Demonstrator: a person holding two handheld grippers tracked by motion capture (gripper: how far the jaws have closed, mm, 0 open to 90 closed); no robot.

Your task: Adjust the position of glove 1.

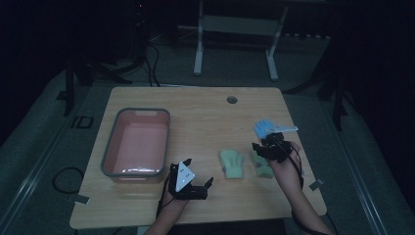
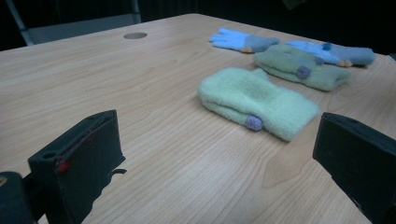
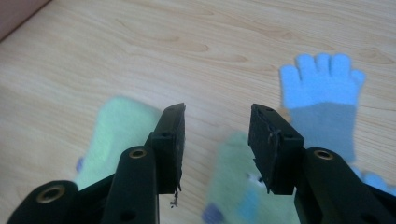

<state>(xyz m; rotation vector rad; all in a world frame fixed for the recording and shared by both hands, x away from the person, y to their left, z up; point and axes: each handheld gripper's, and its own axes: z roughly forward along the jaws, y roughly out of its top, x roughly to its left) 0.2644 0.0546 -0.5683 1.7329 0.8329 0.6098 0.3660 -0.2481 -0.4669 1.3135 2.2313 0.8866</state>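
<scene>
We see a wooden bench (image 1: 205,117) with a pink basin (image 1: 138,142) with a grey rim standing on its left half, near the front edge. Our left tool (image 1: 195,188) hovers close to the front edge, just right of the basin, its jaws spread wide with nothing between them. In the left gripper view a light green mitten (image 2: 257,102) lies flat on the bench ahead of the jaws, with a small purple button on its side; behind it lies a second green mitten (image 2: 299,70), and beyond that two blue gloves (image 2: 243,40) near the right edge. Our right tool (image 1: 266,147) hangs over the second green mitten on the right half of the bench, jaws parted and empty, with a blue glove's fingers beyond them in the right gripper view
</scene>
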